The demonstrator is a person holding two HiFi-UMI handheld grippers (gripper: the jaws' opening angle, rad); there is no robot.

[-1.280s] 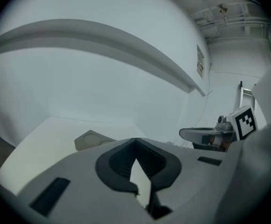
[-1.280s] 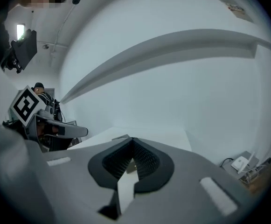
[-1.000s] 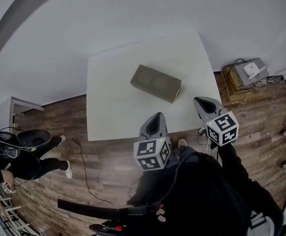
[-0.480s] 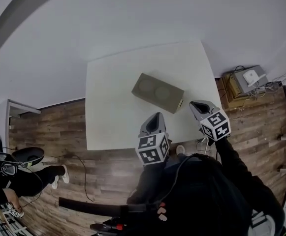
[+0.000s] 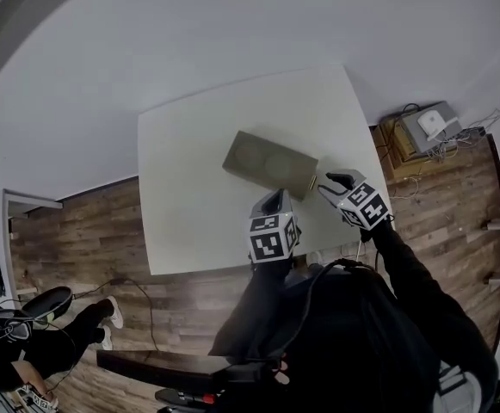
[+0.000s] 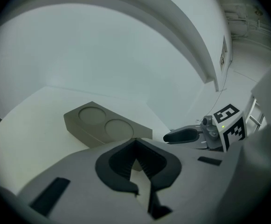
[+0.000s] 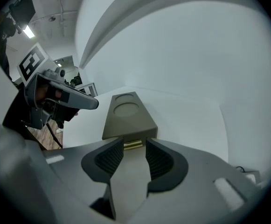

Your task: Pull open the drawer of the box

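An olive box (image 5: 269, 163) with two round recesses on top lies slantwise on the white table (image 5: 189, 222). A small brass handle (image 7: 132, 145) sits on the box's near right end. My right gripper (image 5: 330, 181) is open at that end, and its jaws have just been opening. The handle shows in the gap just ahead of its fingertips, with nothing between the pads. My left gripper (image 5: 272, 203) is shut and empty, hovering by the box's (image 6: 105, 126) near long side. The left gripper view also shows the right gripper (image 6: 181, 135).
The table's front edge runs just below both grippers. A wooden crate (image 5: 423, 134) with devices and cables sits on the plank floor to the right. A person (image 5: 26, 355) is at the lower left, and a white shelf (image 5: 4, 218) stands at the left.
Both grippers have moved forward and down over the table toward the box. The right one has come up to the box's right end.
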